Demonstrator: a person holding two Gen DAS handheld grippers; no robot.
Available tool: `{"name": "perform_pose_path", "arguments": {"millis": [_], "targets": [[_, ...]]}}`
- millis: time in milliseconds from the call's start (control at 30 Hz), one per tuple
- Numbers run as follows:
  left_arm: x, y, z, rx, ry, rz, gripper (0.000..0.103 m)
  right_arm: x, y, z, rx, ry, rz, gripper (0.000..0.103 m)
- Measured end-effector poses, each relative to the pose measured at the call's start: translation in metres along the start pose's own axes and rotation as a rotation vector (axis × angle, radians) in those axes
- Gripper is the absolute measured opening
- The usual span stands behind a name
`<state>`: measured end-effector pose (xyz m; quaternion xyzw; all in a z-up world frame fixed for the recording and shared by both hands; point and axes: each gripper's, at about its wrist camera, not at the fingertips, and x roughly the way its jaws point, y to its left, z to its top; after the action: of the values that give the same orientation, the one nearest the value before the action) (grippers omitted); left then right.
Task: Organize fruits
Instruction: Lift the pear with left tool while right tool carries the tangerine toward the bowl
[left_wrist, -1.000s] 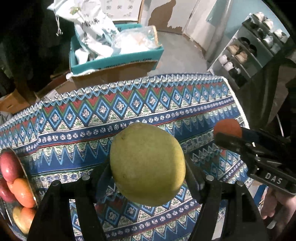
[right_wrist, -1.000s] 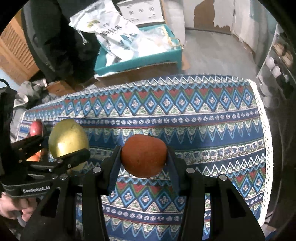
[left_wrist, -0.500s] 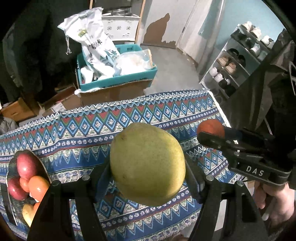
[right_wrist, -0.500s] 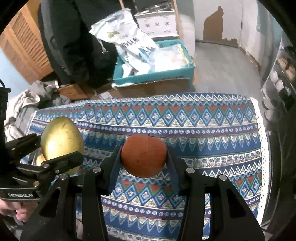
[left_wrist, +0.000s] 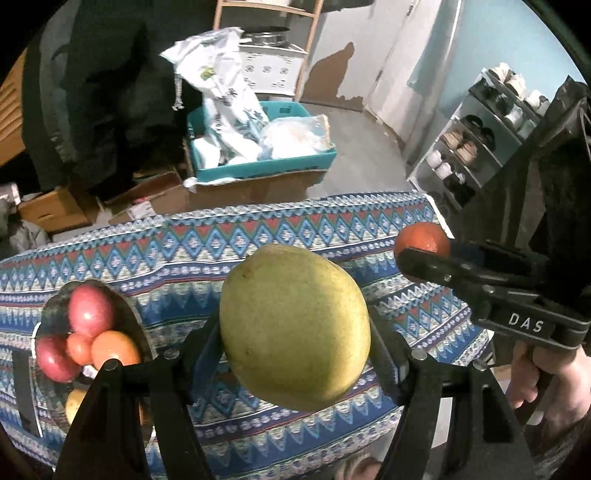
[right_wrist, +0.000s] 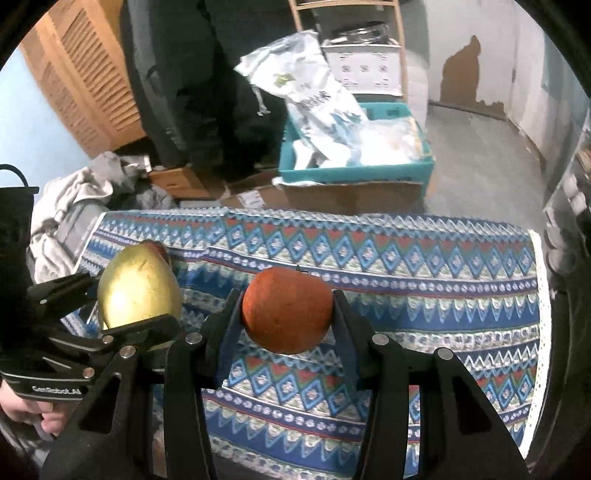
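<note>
Both grippers have lifted clear of the tabletop (right_wrist: 424, 280), left gripper (left_wrist: 295, 339) clamped on the pear (left_wrist: 295, 328), right gripper (right_wrist: 288, 314) on the orange (right_wrist: 288, 310); bowl (left_wrist: 138, 332) next, probably.

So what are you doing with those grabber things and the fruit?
A person is sorting fruit with a grabber in each hand. The left gripper is clamped on a big yellow-green pear, and the right gripper is clamped on an orange. Both fruits are held up above the table with the patterned cloth. At the left end of the table a bowl already holds red and orange fruit.
</note>
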<state>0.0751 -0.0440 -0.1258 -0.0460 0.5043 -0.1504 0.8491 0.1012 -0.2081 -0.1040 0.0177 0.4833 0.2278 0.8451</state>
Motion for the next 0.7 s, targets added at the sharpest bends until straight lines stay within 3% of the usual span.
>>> {"name": "perform_pose_path", "arguments": {"millis": [700], "targets": [[-0.042, 0.103, -0.037, -0.146, -0.041, 0.077, 0.073, 0.039, 0.105, 0.025, -0.155, 0.04, 0.091, 0.047]]}}
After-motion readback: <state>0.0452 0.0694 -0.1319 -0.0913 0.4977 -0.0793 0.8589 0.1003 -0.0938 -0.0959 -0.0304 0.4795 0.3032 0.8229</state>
